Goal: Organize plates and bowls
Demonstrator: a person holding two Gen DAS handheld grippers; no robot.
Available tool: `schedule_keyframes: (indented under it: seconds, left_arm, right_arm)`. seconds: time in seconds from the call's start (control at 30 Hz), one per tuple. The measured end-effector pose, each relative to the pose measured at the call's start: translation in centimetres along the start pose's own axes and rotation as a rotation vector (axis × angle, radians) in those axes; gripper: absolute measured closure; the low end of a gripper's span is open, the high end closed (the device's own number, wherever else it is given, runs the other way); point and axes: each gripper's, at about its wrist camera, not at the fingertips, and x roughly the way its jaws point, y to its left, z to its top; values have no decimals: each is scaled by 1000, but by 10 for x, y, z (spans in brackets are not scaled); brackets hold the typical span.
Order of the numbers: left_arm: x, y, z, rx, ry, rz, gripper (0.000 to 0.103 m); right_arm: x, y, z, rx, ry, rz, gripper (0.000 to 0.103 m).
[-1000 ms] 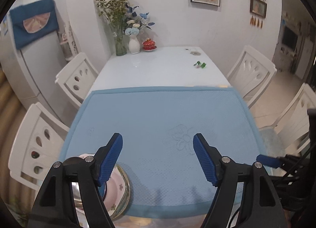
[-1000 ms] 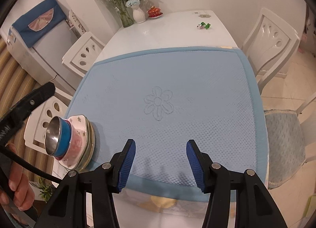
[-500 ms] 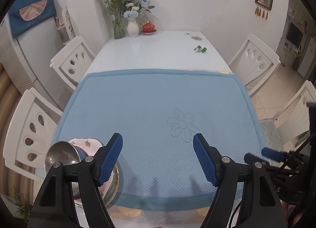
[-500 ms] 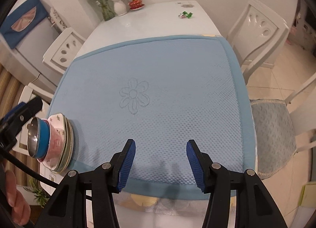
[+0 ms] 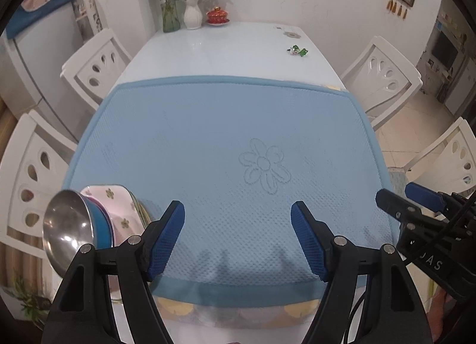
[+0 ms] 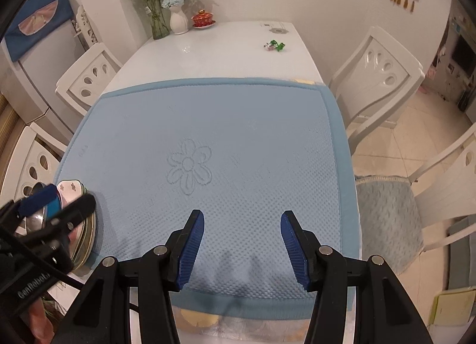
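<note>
A stack of dishes stands at the near left corner of the blue mat (image 5: 208,141): a steel bowl with a blue outside (image 5: 70,235) on top, a pink flowered bowl (image 5: 116,204) under it, and plates (image 6: 86,234) at the bottom. My left gripper (image 5: 236,239) hangs open over the mat's near edge, just right of the stack, nothing between its fingers. In the right wrist view my right gripper (image 6: 242,248) is open too, over the mat's front middle, and the left gripper (image 6: 56,204) partly covers the stack.
White chairs (image 5: 95,67) stand on both sides of the white table (image 5: 220,46). At the far end are a glass vase (image 5: 171,13), a white vase (image 5: 192,12) and a red lidded cup (image 5: 218,15). A small green wrapper (image 5: 297,51) lies at far right.
The left gripper has tipped down and sunk, so the dish stack and the near table edge show more fully. The right gripper's view swung left, then back; the left gripper now overlaps the stack there.
</note>
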Motion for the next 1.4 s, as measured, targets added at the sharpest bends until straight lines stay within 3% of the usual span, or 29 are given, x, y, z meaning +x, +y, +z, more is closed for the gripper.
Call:
schedule_keyframes:
  seconds: [0.57,1.4]
  left_arm:
    - [5,-7,-6,60,28,8,30]
    - [11,-14,-17,64,80,6,30]
  right_arm:
    - [-1,9,-9,14,18,-2,51]
    - [-1,12,-19,21,35,23,51]
